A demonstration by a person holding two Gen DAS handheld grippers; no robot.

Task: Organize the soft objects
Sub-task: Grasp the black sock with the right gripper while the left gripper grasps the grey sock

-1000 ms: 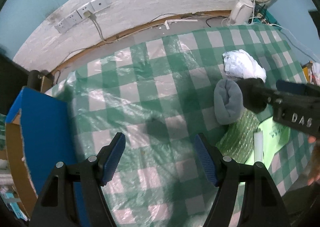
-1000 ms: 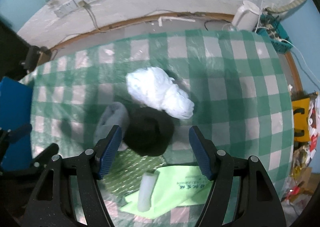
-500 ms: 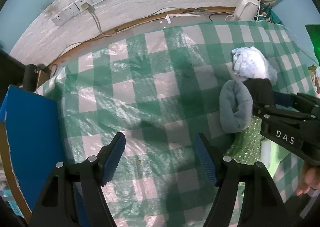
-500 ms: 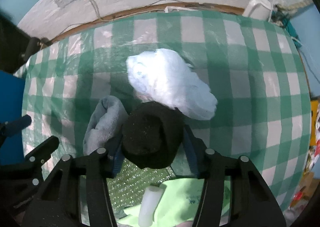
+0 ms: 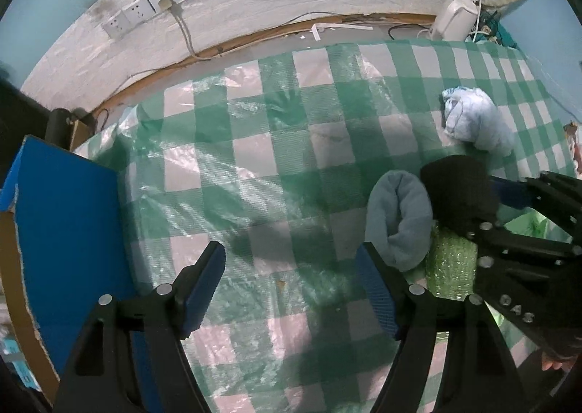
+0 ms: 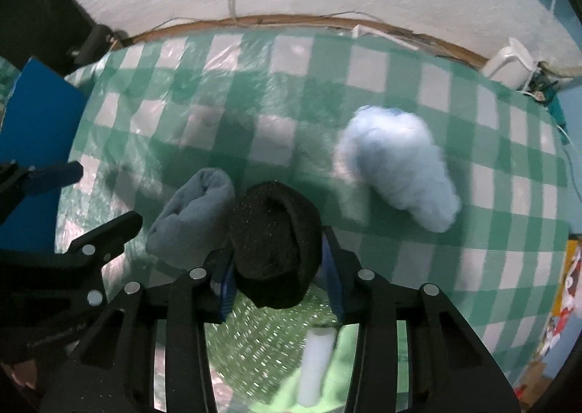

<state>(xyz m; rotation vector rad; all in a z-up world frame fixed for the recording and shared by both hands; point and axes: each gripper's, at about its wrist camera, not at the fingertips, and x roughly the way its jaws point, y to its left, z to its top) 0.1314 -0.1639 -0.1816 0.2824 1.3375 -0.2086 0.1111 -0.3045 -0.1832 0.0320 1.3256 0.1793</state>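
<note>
My right gripper (image 6: 278,273) is shut on a rolled black sock (image 6: 274,242), which also shows in the left wrist view (image 5: 458,195) held just above the cloth. A rolled grey sock (image 6: 192,211) lies right beside it on the left, also seen in the left wrist view (image 5: 398,218). A crumpled white bundle (image 6: 398,165) lies farther right and back, and appears in the left wrist view (image 5: 476,124). My left gripper (image 5: 291,282) is open and empty, left of the grey sock.
The table has a green-and-white checked cloth (image 5: 276,165). A blue box (image 5: 62,231) stands at its left edge. A bubble-wrap sheet (image 6: 262,347), a white roll (image 6: 316,365) and a light green bag (image 6: 345,355) lie under my right gripper. A wall with sockets is behind.
My right gripper has closed around the black sock and shifted left with it. The left gripper has stayed open and moved slightly closer to the grey sock.
</note>
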